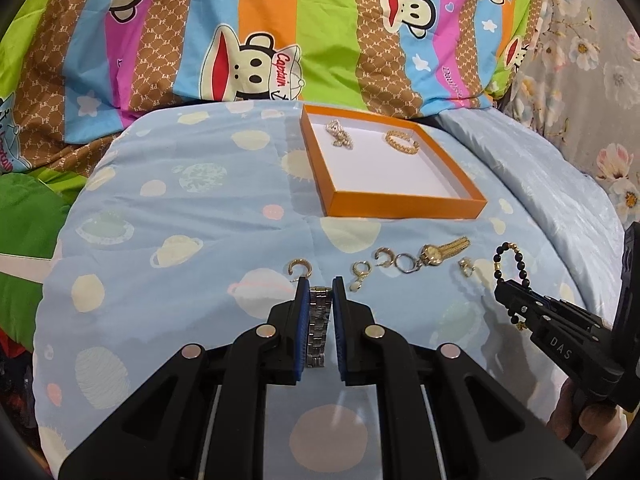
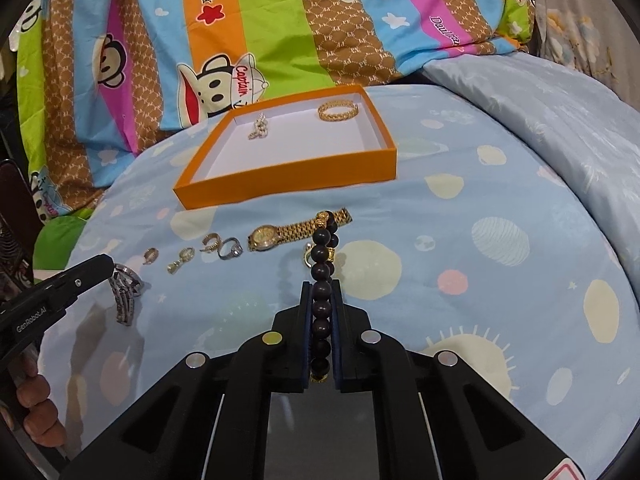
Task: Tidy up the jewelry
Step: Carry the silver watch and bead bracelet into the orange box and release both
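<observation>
My left gripper (image 1: 320, 286) is shut on a silver watch (image 1: 319, 326), its band hanging between the pads; it also shows in the right wrist view (image 2: 124, 290). My right gripper (image 2: 322, 286) is shut on a black bead bracelet (image 2: 323, 280), which also shows in the left wrist view (image 1: 508, 262). An orange tray (image 1: 404, 206) sits ahead on the bed and holds a gold bangle (image 1: 401, 141) and a pale chain (image 1: 339, 135). A gold watch (image 2: 296, 232), a silver ring (image 2: 231, 249) and several small earrings (image 2: 180, 260) lie in a row before the tray.
The jewelry lies on a light blue quilt (image 1: 200, 208) with planet prints. A striped cartoon monkey pillow (image 1: 248, 36) rises behind the tray. A floral cloth (image 1: 592, 80) hangs at the far right. A green cover (image 1: 28, 232) lies at the left.
</observation>
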